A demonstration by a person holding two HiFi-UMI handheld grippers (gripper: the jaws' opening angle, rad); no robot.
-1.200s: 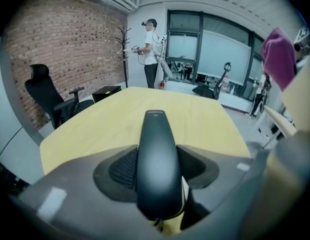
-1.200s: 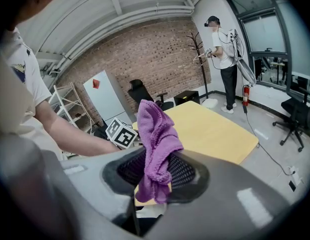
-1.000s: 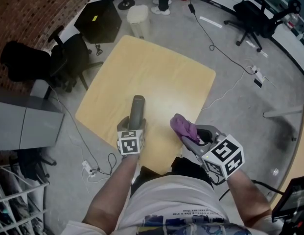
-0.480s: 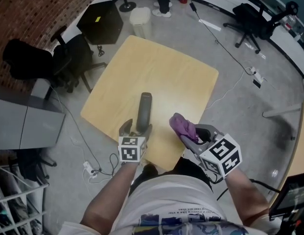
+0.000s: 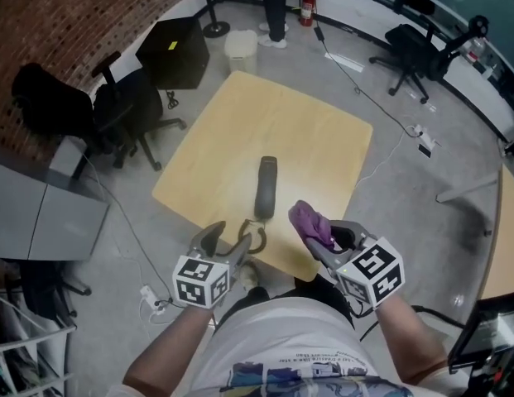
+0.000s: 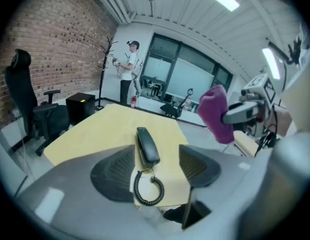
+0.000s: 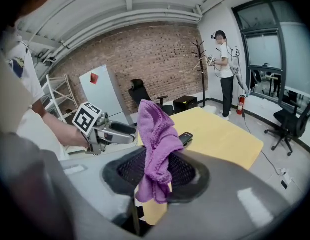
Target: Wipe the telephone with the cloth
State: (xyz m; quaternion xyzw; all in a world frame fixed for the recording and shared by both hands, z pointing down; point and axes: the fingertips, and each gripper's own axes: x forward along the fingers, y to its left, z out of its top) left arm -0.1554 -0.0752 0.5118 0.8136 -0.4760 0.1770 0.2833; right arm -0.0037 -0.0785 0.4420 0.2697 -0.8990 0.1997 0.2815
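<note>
Telephone handset lies on the tabletop, not yet wiped by my judgement. My left tool is empty, its jaws apart though just narrowed. My right tool clamps the purple cloth, held clear of it.

We draw our left tool back and up off the telephone, whose near end sat between its jaws a second ago. The handset now lies free on the counter, ahead of the tool. The jaws have just been closing slightly, gripping nothing.
</note>
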